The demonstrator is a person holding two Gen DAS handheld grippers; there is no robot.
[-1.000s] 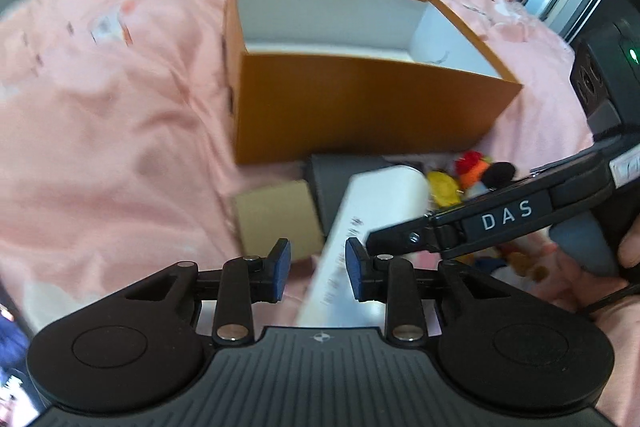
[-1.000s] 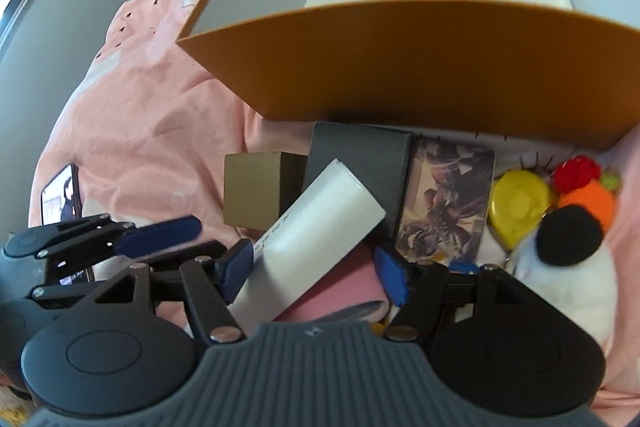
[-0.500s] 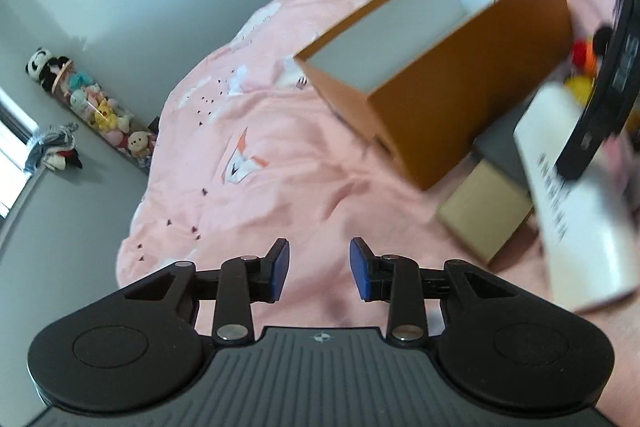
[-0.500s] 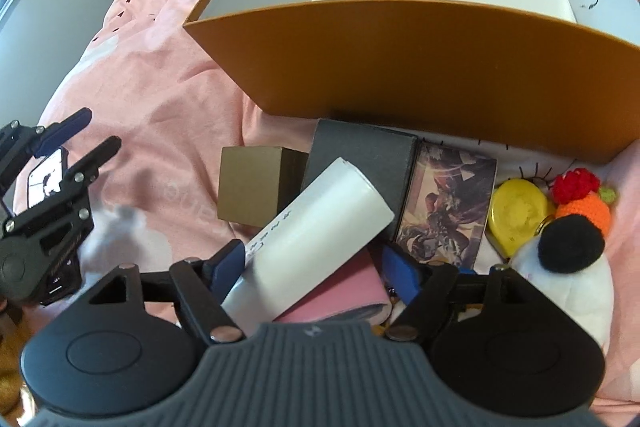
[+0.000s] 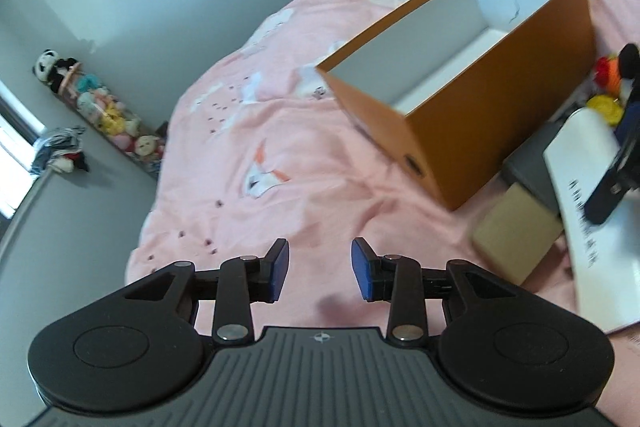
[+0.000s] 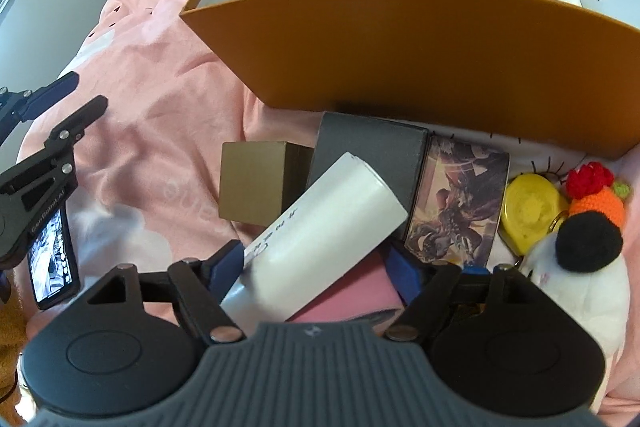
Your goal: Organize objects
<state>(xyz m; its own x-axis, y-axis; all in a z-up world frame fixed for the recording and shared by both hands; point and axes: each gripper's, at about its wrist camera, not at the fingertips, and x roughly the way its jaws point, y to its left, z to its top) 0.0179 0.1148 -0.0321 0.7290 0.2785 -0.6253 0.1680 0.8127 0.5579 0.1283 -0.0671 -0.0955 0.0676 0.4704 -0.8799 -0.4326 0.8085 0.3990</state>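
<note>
White cylindrical tube [image 6: 320, 223] with a line of dark print along its side sits tilted between the blue pads [image 6: 224, 267] of the right gripper [image 6: 316, 265], whose jaws close on its lower part; its upper end points toward the orange box. Under the tube lies a pink flat item [image 6: 352, 295]. The left gripper [image 5: 319, 275] hangs over bare bedding with its jaws parted and nothing between them; it also appears at the left edge of the right wrist view.

Just beyond the tube, a small tan cardboard cube [image 6: 252, 187], a dark grey flat box [image 6: 372, 151] and a card box with illustrated artwork [image 6: 460, 203] lie side by side. To their right are a yellow round object [image 6: 530, 207], an orange and red crocheted piece [image 6: 596, 195] and a white plush toy with a black pompom [image 6: 576, 275].

Behind this row stands a large open orange cardboard box with a white interior [image 6: 420, 67], with no contents visible in the part shown. All rests on a pink printed bedspread [image 5: 288, 131]. A phone [image 6: 52, 263] lies at the left.
</note>
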